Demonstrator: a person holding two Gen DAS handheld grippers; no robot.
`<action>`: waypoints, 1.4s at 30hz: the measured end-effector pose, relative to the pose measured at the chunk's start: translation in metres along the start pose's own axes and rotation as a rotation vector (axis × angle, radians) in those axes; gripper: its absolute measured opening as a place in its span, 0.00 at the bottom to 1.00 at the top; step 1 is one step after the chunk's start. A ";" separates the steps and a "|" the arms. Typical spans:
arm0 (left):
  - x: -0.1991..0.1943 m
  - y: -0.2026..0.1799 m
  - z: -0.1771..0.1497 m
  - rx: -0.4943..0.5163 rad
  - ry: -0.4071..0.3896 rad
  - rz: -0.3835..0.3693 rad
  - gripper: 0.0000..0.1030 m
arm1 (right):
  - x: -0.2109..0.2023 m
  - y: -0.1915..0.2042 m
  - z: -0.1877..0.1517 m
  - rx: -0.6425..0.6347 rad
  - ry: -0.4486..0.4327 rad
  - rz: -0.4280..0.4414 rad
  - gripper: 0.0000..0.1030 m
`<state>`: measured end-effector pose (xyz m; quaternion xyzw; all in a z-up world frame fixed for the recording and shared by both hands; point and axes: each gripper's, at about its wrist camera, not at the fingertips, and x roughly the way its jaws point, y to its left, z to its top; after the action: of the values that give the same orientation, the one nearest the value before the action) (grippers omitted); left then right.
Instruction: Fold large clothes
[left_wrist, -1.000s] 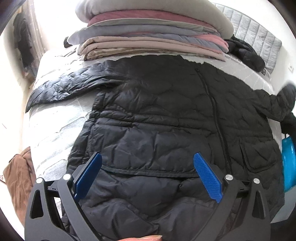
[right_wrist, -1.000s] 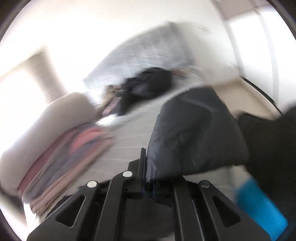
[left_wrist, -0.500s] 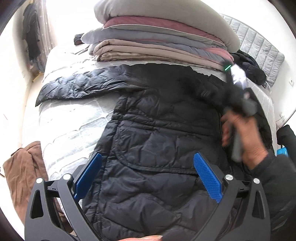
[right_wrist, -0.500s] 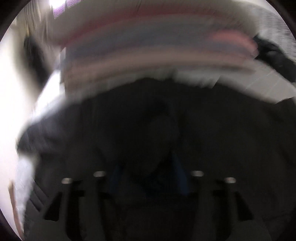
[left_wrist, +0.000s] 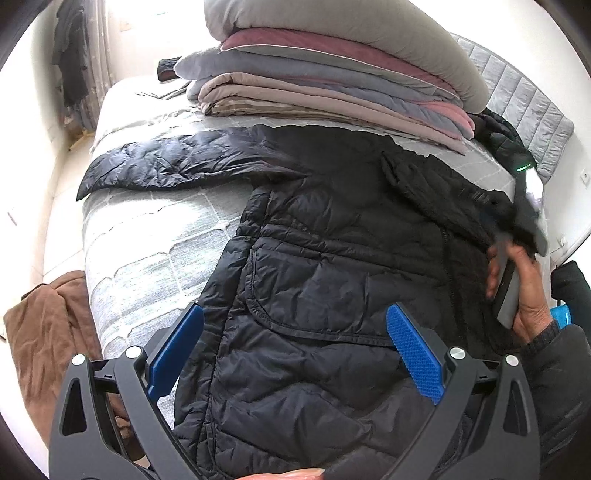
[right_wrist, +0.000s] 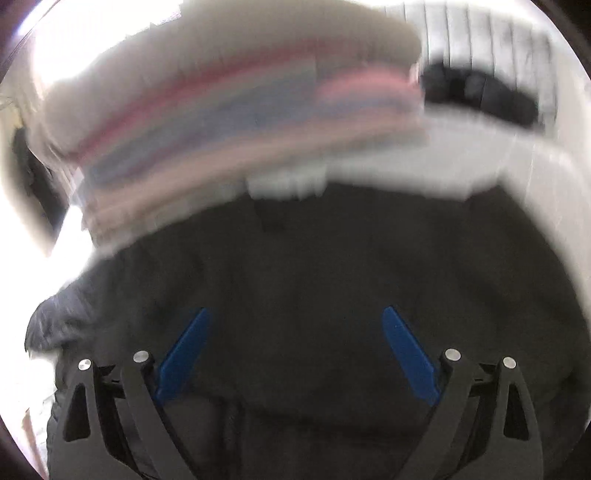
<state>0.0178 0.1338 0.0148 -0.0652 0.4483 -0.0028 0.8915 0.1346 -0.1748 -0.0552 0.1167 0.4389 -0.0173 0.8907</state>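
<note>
jacket: 1 black quilted jacket, flat on the bed, filling the near and right part; one sleeve stretched toward the left edge
left gripper: released, jaws wide, over the jacket hem, holding nothing
right gripper: released, jaws wide, above the jacket; view blurred
right hand: 1, at the jacket's right side
folded stack: 1 pile at the bed's far edge
brown cloth: 1, off the bed's left edge

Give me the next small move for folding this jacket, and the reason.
Probably bring the left gripper to the outstretched sleeve and fold it across the jacket. The other sleeve already lies over the chest by the right gripper, whose jaws stand open and empty. The left jaws are also open, hovering over the hem, so only that one sleeve still sticks out across the bed.
</note>
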 end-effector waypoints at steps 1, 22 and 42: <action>0.000 -0.001 0.000 0.004 -0.003 0.006 0.93 | 0.021 0.004 -0.008 -0.033 0.099 -0.029 0.89; 0.024 0.066 0.013 -0.186 0.029 -0.176 0.93 | -0.153 0.057 -0.150 -0.044 -0.105 0.331 0.92; 0.117 0.341 0.045 -1.043 -0.198 -0.407 0.93 | -0.136 0.048 -0.142 0.055 -0.076 0.413 0.92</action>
<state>0.1052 0.4696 -0.0927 -0.5820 0.2829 0.0532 0.7605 -0.0527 -0.1059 -0.0224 0.2278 0.3709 0.1494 0.8878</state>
